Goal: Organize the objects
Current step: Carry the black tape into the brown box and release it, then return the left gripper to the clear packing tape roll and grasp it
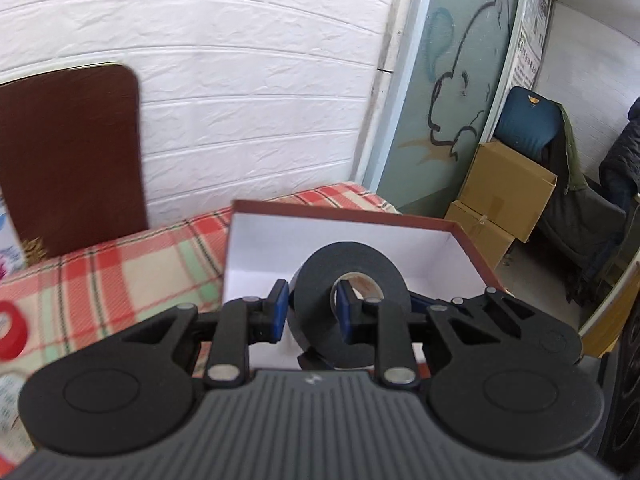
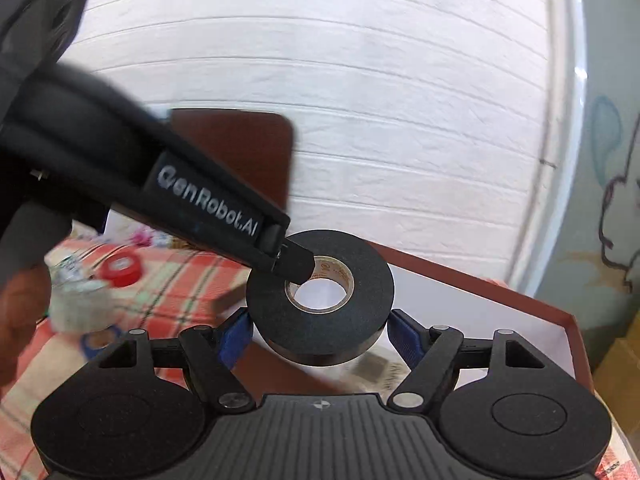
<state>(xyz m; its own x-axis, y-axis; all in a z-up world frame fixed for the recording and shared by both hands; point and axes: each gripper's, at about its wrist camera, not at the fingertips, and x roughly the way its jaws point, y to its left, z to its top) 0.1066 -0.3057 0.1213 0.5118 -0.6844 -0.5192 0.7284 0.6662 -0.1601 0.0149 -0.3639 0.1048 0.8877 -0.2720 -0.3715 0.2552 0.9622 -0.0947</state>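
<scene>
A black tape roll (image 1: 352,300) is held above an open red box with a white inside (image 1: 420,248). My left gripper (image 1: 312,308) is shut on the roll's wall, one blue pad outside and one in the core hole. In the right wrist view the same roll (image 2: 320,300) lies between my right gripper's (image 2: 320,334) blue pads, which sit at its outer sides; contact is unclear. The left gripper's finger (image 2: 294,266) reaches into the roll's core from the upper left. The red box (image 2: 500,308) lies behind and below.
A plaid cloth (image 1: 120,272) covers the table. A red tape roll (image 2: 120,268), a blue roll (image 2: 98,342) and a pale roll (image 2: 78,304) lie at the left. A brown board (image 1: 68,152) leans on the white wall. Cardboard boxes (image 1: 504,192) stand on the floor at right.
</scene>
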